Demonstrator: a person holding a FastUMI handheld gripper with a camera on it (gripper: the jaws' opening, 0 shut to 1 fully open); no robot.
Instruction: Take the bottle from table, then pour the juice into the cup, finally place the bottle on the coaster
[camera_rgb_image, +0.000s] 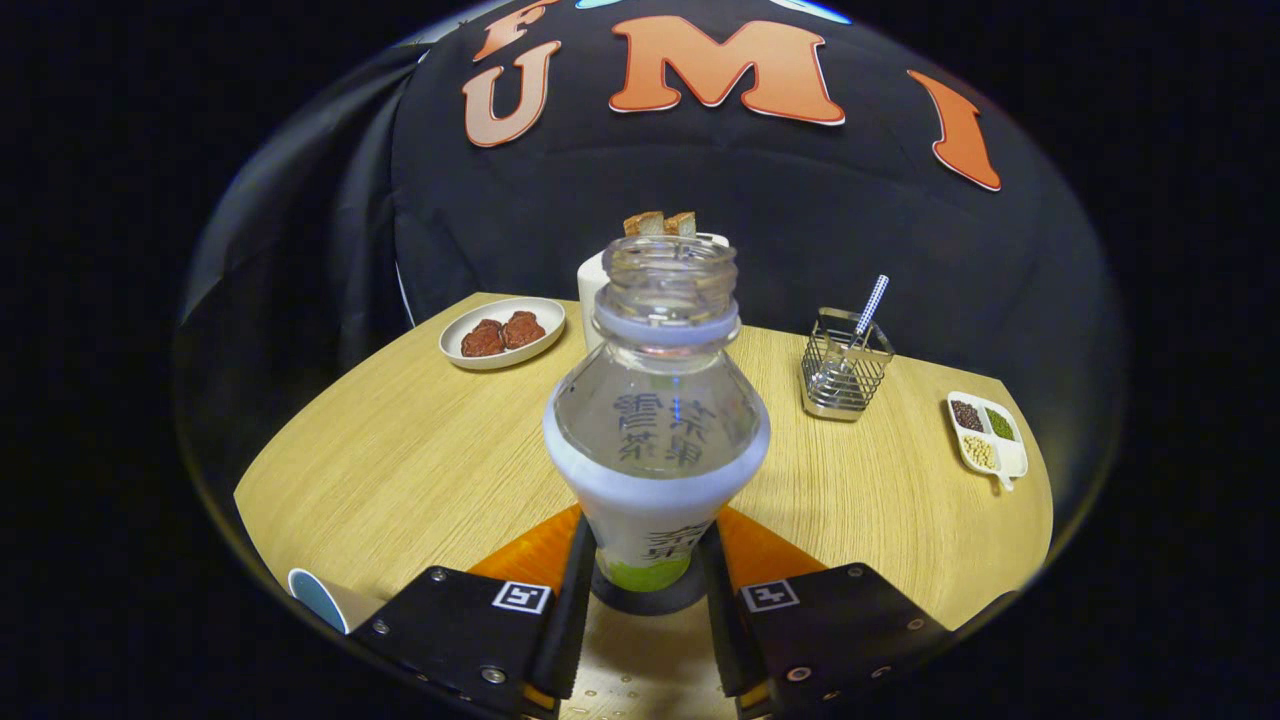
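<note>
Bottle (655, 420) stands upright between the two black fingers (565, 590) of the gripper (645, 590), uncapped, with a clear upper body and a white label band on its lower part. Both finger pads lie against its lower sides, one at 9 o'clock of the base and one at 3 o'clock, so the claw is closed on the bottle. Its base sits over a dark round coaster (645, 600), which lies on an orange mat (530, 555) at the near edge of the round wooden table (400, 470); actual contact between base and coaster cannot be confirmed.

Cup (318, 598), light blue inside, sits at 9 o'clock of the left finger, near the table's edge and partly cut off.

Beyond the bottle, at 12 o'clock, a white container (592, 290) holds pieces of toast (660, 223), mostly hidden behind the bottle's neck. At 11 o'clock of the bottle, well apart from it, an oval white plate (503, 333) carries two reddish-brown pieces. At 1 o'clock stands a wire basket (846, 375) with a checked straw (870, 305) leaning out of it. At 3 o'clock, near the table's far-right edge, lies a small divided dish (985, 435) with dark, green and pale grains in separate compartments.
</note>
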